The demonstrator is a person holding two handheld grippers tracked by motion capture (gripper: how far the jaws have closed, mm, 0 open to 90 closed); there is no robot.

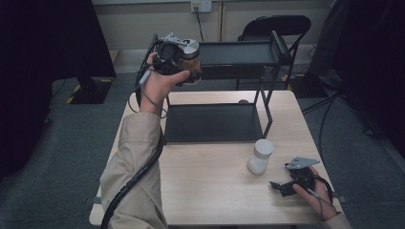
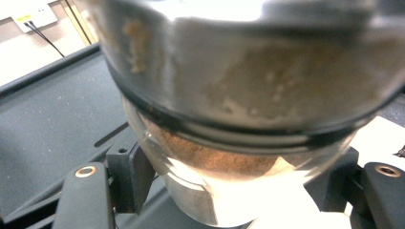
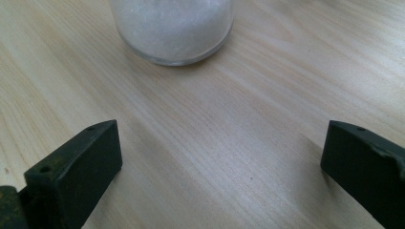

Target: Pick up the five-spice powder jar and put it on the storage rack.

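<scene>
High view, left gripper (image 1: 184, 64): raised well above the table's far-left corner, level with the left end of the black rack's (image 1: 239, 53) top shelf, and clamped on the brown-powder jar (image 1: 190, 59).
High view, jar: glass body, silver metal lid, tipped over on its side in the grip; it hangs in the air just at the top shelf's left edge, touching nothing that I can make out.
High view, right gripper (image 1: 282, 187): resting low near the table's (image 1: 215, 191) near-right corner, nothing in it.
High view, white jar (image 1: 261, 156): upright on the table towards the right edge, between the rack's lower shelf and the right gripper, apart from both.
Left gripper view, grip: the black jaws press on the glass body below the lid band; brown powder lies against the wall and smears the glass.
Left gripper view, handling: I'd judge it rigid, smooth and breakable, with some weight from the glass; the straight body below the lid looks the safest hold, since the lid could turn or slip.
Right gripper view, jaws: standing wide, bare wood between them.
Right gripper view, white jar's contents: white grains, filling what shows of the clear glass; base flat on the table ahead of the jaws.
</scene>
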